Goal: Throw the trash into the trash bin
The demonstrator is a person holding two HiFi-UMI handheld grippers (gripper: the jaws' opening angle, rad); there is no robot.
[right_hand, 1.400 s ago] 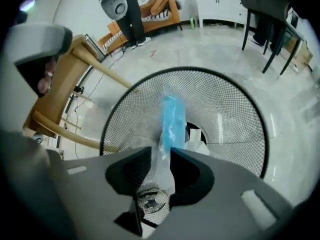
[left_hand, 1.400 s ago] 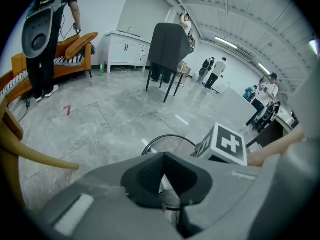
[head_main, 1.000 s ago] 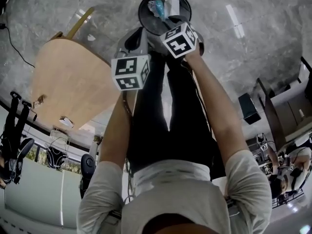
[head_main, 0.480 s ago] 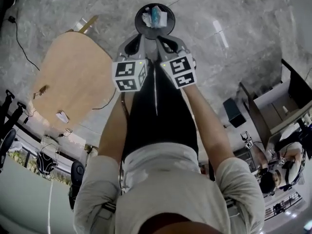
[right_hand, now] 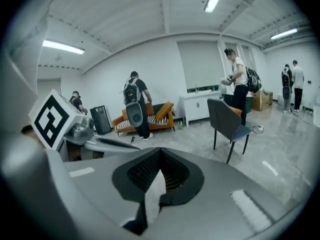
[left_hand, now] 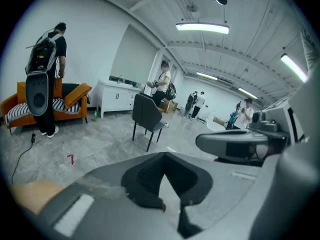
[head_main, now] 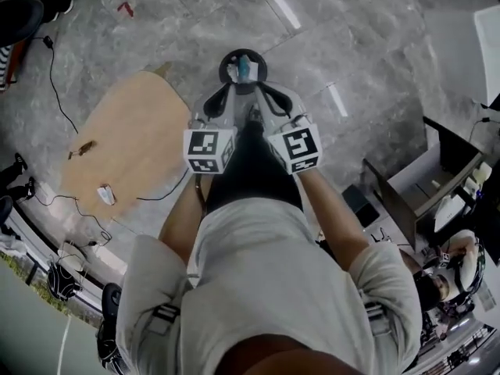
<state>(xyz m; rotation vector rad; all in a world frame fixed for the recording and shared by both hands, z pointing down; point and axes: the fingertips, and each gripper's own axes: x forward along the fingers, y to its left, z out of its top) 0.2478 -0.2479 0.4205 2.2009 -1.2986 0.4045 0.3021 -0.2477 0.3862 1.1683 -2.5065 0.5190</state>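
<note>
Black trash bin [head_main: 223, 67] at the upper centre of the head view, standing on grey stone floor [head_main: 351, 53], with white and blue trash [head_main: 242, 70] already lying inside. Just below it in the frame, left gripper [head_main: 226, 94] and right gripper [head_main: 264, 94] side by side. Each has its jaws pressed together with nothing between the pads, and both gripper views show only room and floor beyond the tips.

Judged from that: drop made, and the step in hand one of clearing away. Hold both claws closed and well off the bin's rim, so as not to tip it or snag the load. Before calling it finished, look over the tan wooden table [head_main: 125, 147] at left. Small white scrap [head_main: 104, 194] near its lower edge and brownish bit [head_main: 82, 148] higher up, both too small to identify, possibly more trash. If so, take one piece per claw.
</note>
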